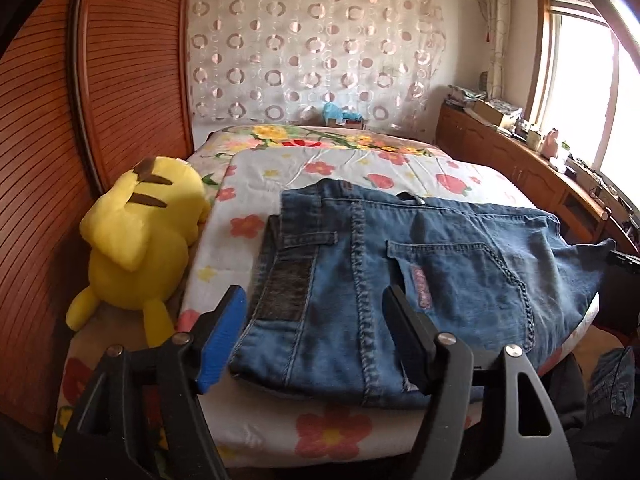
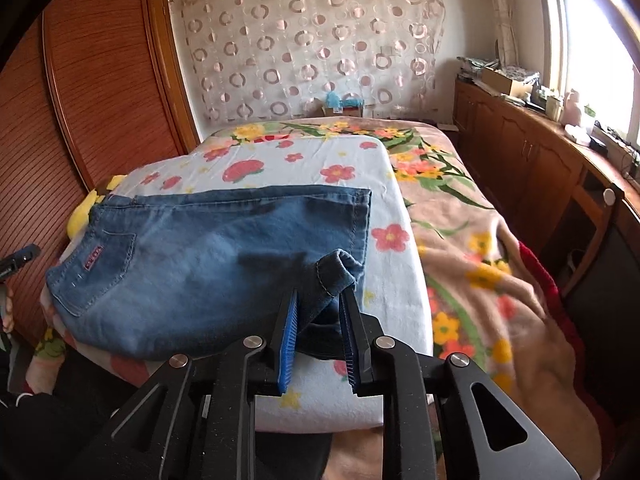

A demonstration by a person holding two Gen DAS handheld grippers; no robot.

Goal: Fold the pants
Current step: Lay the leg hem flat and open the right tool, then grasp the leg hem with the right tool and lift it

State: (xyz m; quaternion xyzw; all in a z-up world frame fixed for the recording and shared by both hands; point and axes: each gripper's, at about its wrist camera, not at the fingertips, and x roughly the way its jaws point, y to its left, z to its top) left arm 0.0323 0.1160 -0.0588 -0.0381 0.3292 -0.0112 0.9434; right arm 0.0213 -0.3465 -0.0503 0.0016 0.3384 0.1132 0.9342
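Folded jeans on the bed, one corner between the right jaws.

The jeans point(image 1: 420, 272) lie folded on the flowered sheet point(image 1: 344, 168) of the bed, beside a yellow plush toy point(image 1: 140, 240). The left gripper point(image 1: 316, 320) stands wide apart over the waistband end, holding nothing. The right gripper point(image 2: 318, 320) has a hem corner between its slightly parted jaws; I cannot tell if it pinches. Denim looks heavy, soft and floppy: best taken at thick seams or hems.
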